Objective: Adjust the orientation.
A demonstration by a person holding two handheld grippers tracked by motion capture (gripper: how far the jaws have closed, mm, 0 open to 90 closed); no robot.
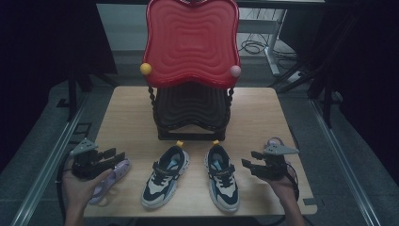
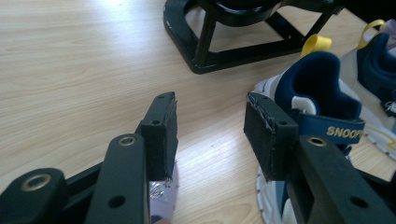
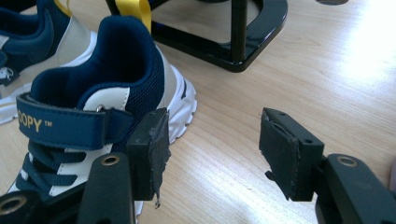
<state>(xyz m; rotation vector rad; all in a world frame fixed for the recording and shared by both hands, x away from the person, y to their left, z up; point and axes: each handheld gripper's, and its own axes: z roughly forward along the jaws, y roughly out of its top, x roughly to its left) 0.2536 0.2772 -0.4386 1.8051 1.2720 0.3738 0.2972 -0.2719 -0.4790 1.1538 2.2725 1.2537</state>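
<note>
As things lie now, step in hand: approach to the pair of shoes, neither lifted; judged an early stage, with the rack [image 1: 190,113] unloaded as far as can be seen.
Left claw [image 1: 117,154]: spread, nothing between the pads; it sits at the near left of the surface [image 1: 131,117], above a lilac item [image 1: 110,181] (kind not determinable).
Right claw [image 1: 248,158]: spread and empty, just right of the right shoe [image 1: 222,176].
Left shoe [image 1: 164,176]: flat on its sole, near centre, in front of the rack.
Left shoe axis: long axis runs far to near, heel with yellow loop toward the rack, toe angled to the near left.
Right shoe axis: far to near also, heel far, toe slightly to the near right.
Next move, judged: each claw should close in on its shoe's heel collar, then pinch across that padded rim.
</note>
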